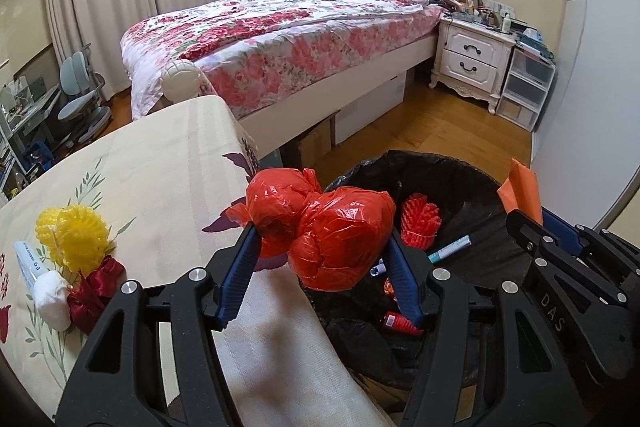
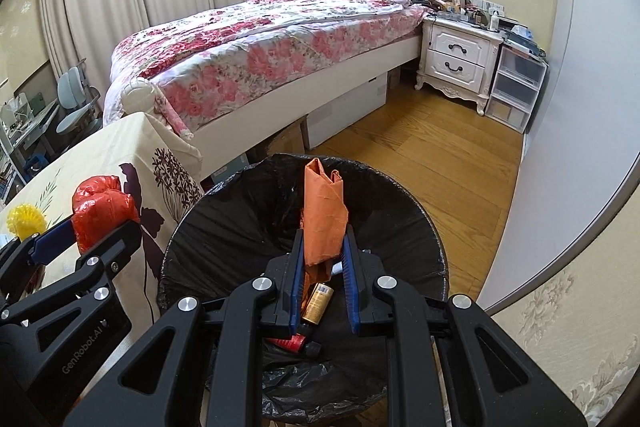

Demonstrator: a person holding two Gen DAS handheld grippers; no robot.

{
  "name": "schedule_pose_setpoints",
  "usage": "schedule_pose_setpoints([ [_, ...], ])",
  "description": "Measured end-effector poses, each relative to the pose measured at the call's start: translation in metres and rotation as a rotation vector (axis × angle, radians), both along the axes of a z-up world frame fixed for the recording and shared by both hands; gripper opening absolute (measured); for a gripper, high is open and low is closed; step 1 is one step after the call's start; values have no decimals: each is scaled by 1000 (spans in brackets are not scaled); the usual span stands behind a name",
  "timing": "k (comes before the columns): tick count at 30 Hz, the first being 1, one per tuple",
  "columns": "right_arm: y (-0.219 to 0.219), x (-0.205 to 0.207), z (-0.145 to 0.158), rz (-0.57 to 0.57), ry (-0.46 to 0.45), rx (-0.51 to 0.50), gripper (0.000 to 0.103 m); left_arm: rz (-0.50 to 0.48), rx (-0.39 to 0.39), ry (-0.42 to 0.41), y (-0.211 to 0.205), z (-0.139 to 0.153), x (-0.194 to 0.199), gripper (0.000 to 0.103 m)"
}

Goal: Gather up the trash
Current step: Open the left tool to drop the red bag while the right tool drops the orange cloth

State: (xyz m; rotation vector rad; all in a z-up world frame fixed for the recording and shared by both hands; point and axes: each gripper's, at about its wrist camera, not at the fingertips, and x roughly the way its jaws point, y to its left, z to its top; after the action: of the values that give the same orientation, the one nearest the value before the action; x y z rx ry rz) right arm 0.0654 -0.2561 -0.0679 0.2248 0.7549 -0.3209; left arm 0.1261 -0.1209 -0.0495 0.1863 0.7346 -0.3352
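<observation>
My left gripper (image 1: pixel 320 239) is shut on a crumpled red plastic bag (image 1: pixel 324 227) and holds it at the table's edge, beside the black-lined trash bin (image 1: pixel 460 171). My right gripper (image 2: pixel 322 239) is shut on a folded orange paper (image 2: pixel 324 211) and holds it over the bin's (image 2: pixel 248 187) opening. In the bin lie a red net (image 1: pixel 420 221), a marker (image 1: pixel 448 251), a gold battery (image 2: pixel 318 303) and a small red tube (image 2: pixel 292 343). The left gripper with the red bag (image 2: pixel 100 211) shows at the left of the right wrist view.
On the floral tablecloth (image 1: pixel 152 167) lie a yellow net (image 1: pixel 76 235), a white tube (image 1: pixel 28 259), a white wad (image 1: pixel 52 299) and a dark red wad (image 1: pixel 96 291). A bed (image 1: pixel 288 27), a nightstand (image 1: pixel 472 59) and wooden floor (image 2: pixel 432 155) lie beyond.
</observation>
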Motion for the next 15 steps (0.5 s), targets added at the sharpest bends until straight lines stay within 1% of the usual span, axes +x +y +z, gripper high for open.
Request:
schedule_pose_setpoints([
  [5, -2, -1, -1, -5, 6, 0, 18, -10, 3, 3, -3, -2, -2, 61],
  [6, -3, -1, -1, -8, 4, -1, 18, -10, 2, 4, -3, -2, -3, 62],
  [7, -3, -1, 0, -9, 3, -1, 19, -10, 1, 4, -2, -2, -3, 67],
  [8, -3, -2, 0, -9, 3, -4, 21, -10, 0, 2, -2, -2, -3, 70],
  [10, -2, -2, 1, -15, -1, -13, 31, -7, -5, -7, -2, -1, -4, 78],
  [11, -2, -3, 2, -20, -5, -20, 38, -5, -6, -13, -2, 0, -5, 80],
  [12, -2, -4, 3, -24, -10, -25, 42, -2, -5, -17, -2, 0, -5, 82],
  [14, -4, -6, 5, -30, -15, -32, 46, -1, 1, -24, -1, 1, -6, 84],
  [15, -4, -7, 6, -34, -18, -35, 50, 1, 4, -25, -1, 1, -6, 86],
])
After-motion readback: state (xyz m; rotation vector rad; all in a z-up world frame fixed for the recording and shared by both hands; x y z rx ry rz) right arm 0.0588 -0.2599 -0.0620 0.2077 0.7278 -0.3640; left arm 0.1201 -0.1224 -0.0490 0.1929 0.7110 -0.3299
